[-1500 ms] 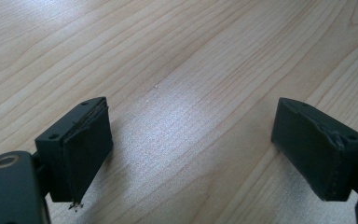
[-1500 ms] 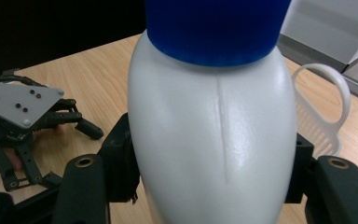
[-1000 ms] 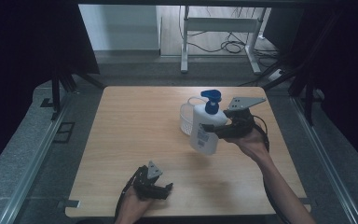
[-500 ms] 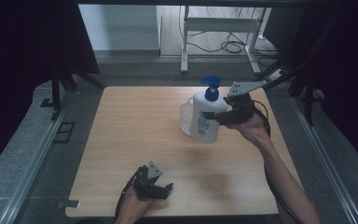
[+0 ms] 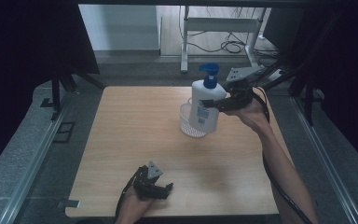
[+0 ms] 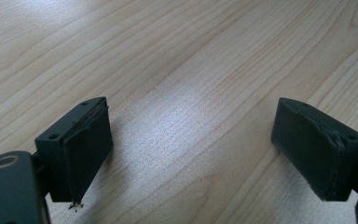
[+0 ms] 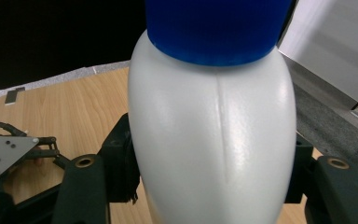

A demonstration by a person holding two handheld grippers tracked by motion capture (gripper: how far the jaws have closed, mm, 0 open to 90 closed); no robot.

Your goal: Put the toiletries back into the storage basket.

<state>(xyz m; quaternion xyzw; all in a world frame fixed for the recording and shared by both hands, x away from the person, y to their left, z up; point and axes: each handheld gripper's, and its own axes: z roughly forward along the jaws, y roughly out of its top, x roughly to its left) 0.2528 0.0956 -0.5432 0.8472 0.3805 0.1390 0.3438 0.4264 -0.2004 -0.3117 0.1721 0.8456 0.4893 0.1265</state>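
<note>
A white pump bottle (image 5: 204,106) with a blue pump head (image 5: 209,73) hangs upright above the wooden table (image 5: 135,140), and my right gripper (image 5: 216,103) is shut on its body from the right. In the right gripper view the bottle (image 7: 214,140) sits squeezed between the two black jaws of the right gripper (image 7: 214,179). Its base hangs over a small clear ribbed cup (image 5: 186,127) on the table. My left gripper (image 5: 164,190) rests near the front edge, held by a hand. It is the left gripper (image 6: 191,154) whose jaws stand wide apart over bare wood.
Grey floor and metal rails border the table on both sides. A white metal stand (image 5: 214,28) and cables lie beyond the far edge. The left gripper's grey plate (image 7: 7,149) shows low at the left in the right gripper view.
The right gripper has lifted the bottle higher and carried it a little toward the far side. The left gripper has stayed in place.
</note>
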